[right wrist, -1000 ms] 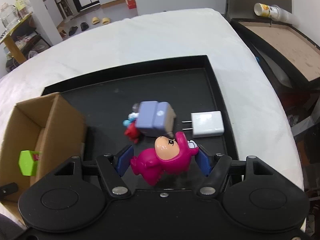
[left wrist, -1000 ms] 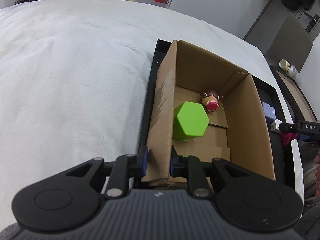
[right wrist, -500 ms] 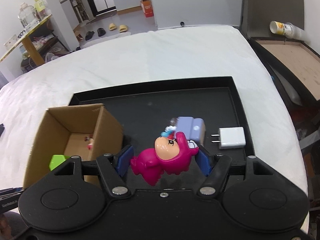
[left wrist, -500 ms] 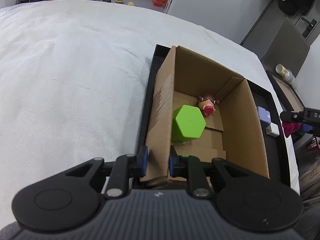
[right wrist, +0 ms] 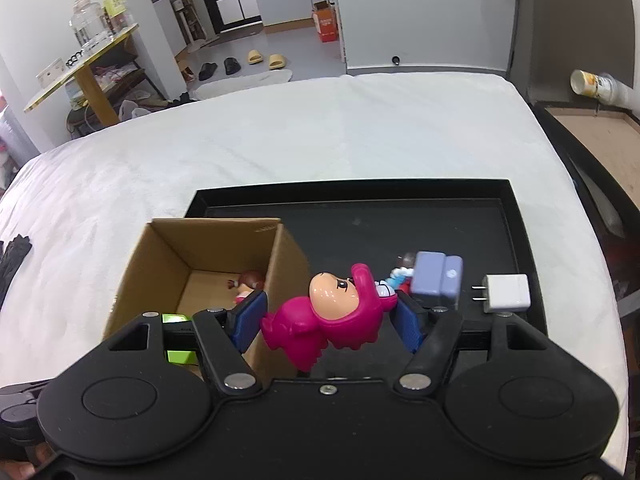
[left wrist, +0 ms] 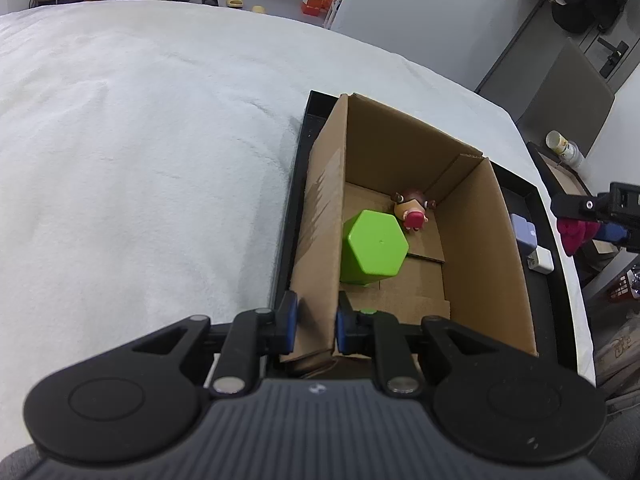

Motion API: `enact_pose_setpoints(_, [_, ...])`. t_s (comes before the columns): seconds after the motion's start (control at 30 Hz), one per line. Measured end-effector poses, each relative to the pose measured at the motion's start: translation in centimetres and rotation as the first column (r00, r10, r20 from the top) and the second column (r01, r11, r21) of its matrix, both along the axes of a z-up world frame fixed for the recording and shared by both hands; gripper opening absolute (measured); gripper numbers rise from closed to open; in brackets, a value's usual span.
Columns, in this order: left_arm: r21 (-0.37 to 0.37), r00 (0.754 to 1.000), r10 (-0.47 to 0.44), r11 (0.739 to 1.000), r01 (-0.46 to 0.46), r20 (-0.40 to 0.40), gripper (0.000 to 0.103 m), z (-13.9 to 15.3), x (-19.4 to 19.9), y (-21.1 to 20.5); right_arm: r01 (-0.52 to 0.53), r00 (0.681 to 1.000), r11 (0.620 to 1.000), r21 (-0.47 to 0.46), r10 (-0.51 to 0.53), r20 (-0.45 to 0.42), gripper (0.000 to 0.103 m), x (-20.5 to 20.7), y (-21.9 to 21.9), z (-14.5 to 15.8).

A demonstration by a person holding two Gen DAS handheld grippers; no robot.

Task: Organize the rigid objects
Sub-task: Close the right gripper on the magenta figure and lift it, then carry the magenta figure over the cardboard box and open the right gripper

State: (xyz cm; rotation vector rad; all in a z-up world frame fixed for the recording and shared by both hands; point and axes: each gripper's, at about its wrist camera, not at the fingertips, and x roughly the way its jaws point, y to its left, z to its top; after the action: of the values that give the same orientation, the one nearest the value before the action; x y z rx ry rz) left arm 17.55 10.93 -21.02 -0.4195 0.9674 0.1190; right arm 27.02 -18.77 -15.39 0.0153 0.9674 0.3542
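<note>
My left gripper (left wrist: 314,324) is shut on the near left wall of an open cardboard box (left wrist: 324,216) that stands in a black tray (right wrist: 360,208). Inside the box are a green hexagonal block (left wrist: 376,250) and a small brown-haired figurine (left wrist: 412,210). My right gripper (right wrist: 328,316) is shut on a magenta hooded figurine (right wrist: 336,312) and holds it above the tray, beside the box's right wall (right wrist: 286,268). It shows at the right edge of the left wrist view (left wrist: 580,228).
On the tray right of the box lie a lavender block (right wrist: 438,278), a white plug charger (right wrist: 506,292) and a small red-blue toy (right wrist: 398,274). The tray rests on a white blanket (left wrist: 140,160). A side table with a cup (right wrist: 596,84) stands at the right.
My right gripper has risen and moved left with the magenta figurine, from over the tray's loose items to beside the box. The left gripper keeps its hold on the box wall.
</note>
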Motion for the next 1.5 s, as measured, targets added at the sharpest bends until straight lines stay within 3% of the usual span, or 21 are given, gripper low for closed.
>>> enact_pose_setpoints(0.53, [-0.020, 1.000, -0.008, 1.000, 0.008, 0.008, 0.018, -0.2, -0.2, 0.1, -0.086, 0.996, 0.996, 0.013, 0.085, 0.017, 0.066, -0.7, 6.5, 1.7])
enact_pose_setpoints(1.07, [-0.048, 1.000, -0.009, 0.999, 0.010, 0.015, 0.019, -0.4, -0.2, 0.5, -0.124, 0.986, 0.988, 0.091, 0.133, -0.102, 0.066, -0.3, 10.5, -0.8])
enact_pose_setpoints(1.5, [-0.066, 1.000, -0.010, 0.998, 0.011, 0.023, 0.019, -0.7, 0.1, 0.6, -0.138, 0.980, 0.982, 0.131, 0.154, -0.127, 0.070, 0.9, 13.7, -1.1])
